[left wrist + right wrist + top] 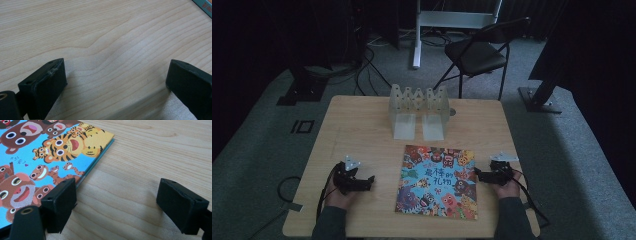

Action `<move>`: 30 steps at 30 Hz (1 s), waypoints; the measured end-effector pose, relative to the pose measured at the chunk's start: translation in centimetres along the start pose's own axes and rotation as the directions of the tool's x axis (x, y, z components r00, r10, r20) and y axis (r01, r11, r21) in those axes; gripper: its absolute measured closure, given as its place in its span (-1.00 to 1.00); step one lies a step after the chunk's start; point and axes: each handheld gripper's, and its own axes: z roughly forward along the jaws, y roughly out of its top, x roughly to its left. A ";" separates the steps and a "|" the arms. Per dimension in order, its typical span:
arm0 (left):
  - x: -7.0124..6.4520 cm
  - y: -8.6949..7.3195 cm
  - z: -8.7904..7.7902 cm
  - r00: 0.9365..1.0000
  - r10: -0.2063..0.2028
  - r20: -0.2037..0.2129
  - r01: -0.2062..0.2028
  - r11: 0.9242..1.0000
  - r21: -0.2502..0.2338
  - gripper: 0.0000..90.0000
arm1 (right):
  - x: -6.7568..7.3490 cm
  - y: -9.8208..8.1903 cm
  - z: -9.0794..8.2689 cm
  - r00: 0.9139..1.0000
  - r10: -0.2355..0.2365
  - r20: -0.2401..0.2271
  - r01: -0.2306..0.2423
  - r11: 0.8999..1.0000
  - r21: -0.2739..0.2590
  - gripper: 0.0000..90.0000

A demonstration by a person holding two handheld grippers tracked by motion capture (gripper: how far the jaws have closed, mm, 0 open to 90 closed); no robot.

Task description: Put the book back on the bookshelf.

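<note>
you have one picture book (pixel 438 181) lying flat and closed on the tabletop (pixel 362 130), cover up, near the front edge and a little right of the middle. its cover is blue and crowded with cartoon animals; in the right gripper view the tiger (pixel 65 146) sits at the cover's corner.

beyond the book, toward the far edge, stands one clear rack (pixel 418 111) with zigzag-topped walls. it makes two bays side by side, both open toward you, and nothing shows in either bay.

you hold two grippers, one in each hand. your left gripper (pixel 371 181) rests on the tabletop well to the left of the book, pointing toward it. its fingers (pixel 43 83) are spread wide apart with only bare wood between them, and a sliver of the book's edge (pixel 203 6) shows at the top right corner of the left gripper view.

your right gripper (pixel 477 174) sits at the book's right edge, pointing inward. its fingers (pixel 60 201) are also spread wide: one hangs over the margin of the cover, the other over bare wood, and nothing is clamped between them. whether that finger touches the cover you cannot tell.

off the tabletop, one black folding chair (pixel 477 52) stands on the grey carpet (pixel 582 150) behind, with cables (pixel 369 62) trailing on the floor to its left.
</note>
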 end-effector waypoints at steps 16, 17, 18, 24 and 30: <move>-0.2 0.1 -0.1 1.000 -0.007 -0.006 0.007 1.000 0.012 -0.90 | 0.0 0.0 0.0 1.000 -0.001 -0.001 0.001 1.000 0.000 -0.64; -0.1 0.1 -0.1 1.000 -0.007 -0.005 0.007 1.000 0.013 -0.90 | 0.0 0.0 0.0 1.000 -0.001 -0.003 0.001 1.000 0.000 -0.64; -0.1 0.1 -0.1 1.000 -0.007 -0.006 0.007 1.000 0.013 -0.90 | 0.0 0.0 0.0 1.000 -0.003 -0.004 0.003 1.000 0.000 -0.64; -0.2 0.2 -0.1 1.000 -0.007 -0.005 0.007 1.000 0.017 -0.90 | -0.1 0.0 0.0 1.000 -0.006 -0.008 0.006 1.000 0.002 -0.64; -0.4 0.2 -0.2 0.999 0.025 0.024 -0.025 0.999 0.028 -0.89 | -0.1 0.4 0.0 1.000 0.002 -0.016 -0.002 1.000 0.025 -0.59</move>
